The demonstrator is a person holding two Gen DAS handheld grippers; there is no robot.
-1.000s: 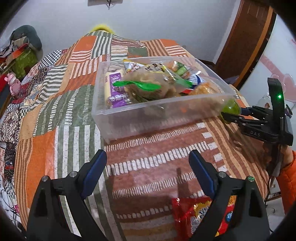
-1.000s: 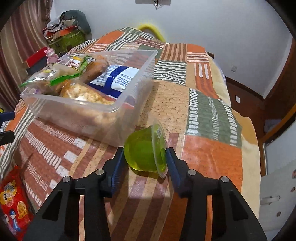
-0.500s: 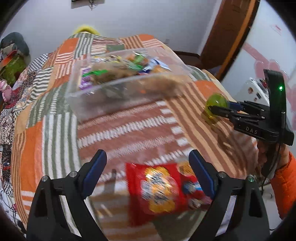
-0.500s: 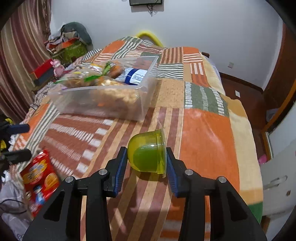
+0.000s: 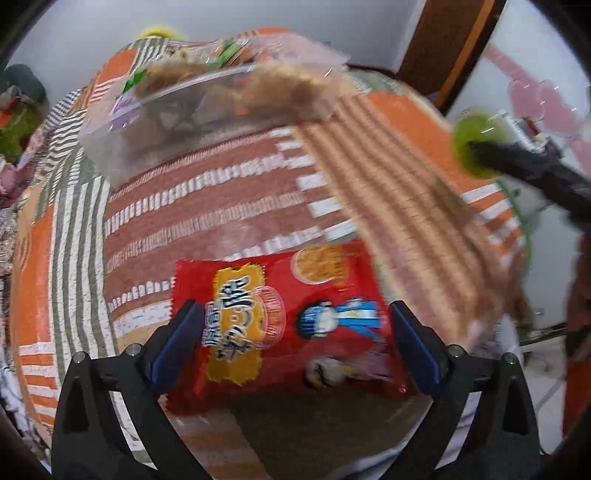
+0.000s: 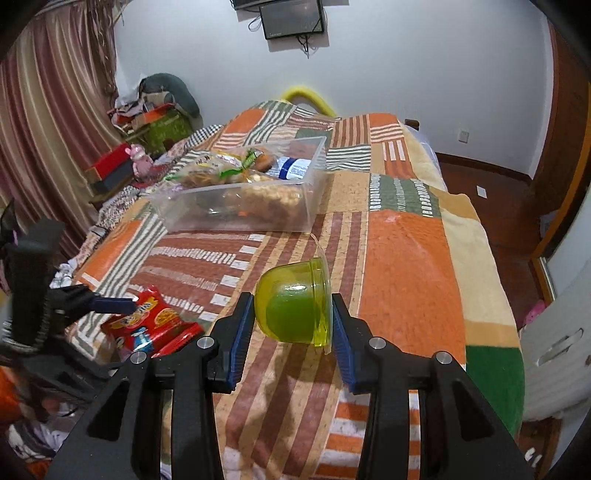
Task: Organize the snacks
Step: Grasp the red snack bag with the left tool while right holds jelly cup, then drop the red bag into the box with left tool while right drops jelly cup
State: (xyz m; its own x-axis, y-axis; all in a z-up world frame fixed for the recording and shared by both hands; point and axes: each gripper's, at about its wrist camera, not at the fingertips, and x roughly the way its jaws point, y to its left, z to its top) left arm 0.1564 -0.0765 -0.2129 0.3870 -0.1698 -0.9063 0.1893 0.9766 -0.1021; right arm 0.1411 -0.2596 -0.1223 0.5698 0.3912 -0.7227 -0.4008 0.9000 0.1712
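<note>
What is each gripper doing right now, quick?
Left gripper: empty, jaws opening wide over the red snack packet.
Right gripper: shut on the green jelly cup.

Pretty lived-in bedroom: plain white walls (image 6: 406, 74), a small screen (image 6: 291, 16) mounted up high, striped pinkish curtains (image 6: 55, 122) on one side, reddish wood floor (image 6: 491, 199), and a patchwork-covered bed (image 6: 402, 254) filling the middle.

Snack bag (image 5: 291, 325) lying between left gripper (image 5: 291, 343) fingers, on bed (image 5: 229, 206); bin (image 5: 207, 99) sitting beyond; jelly cup (image 6: 293, 308) sitting between right gripper (image 6: 293, 332) fingers.
</note>
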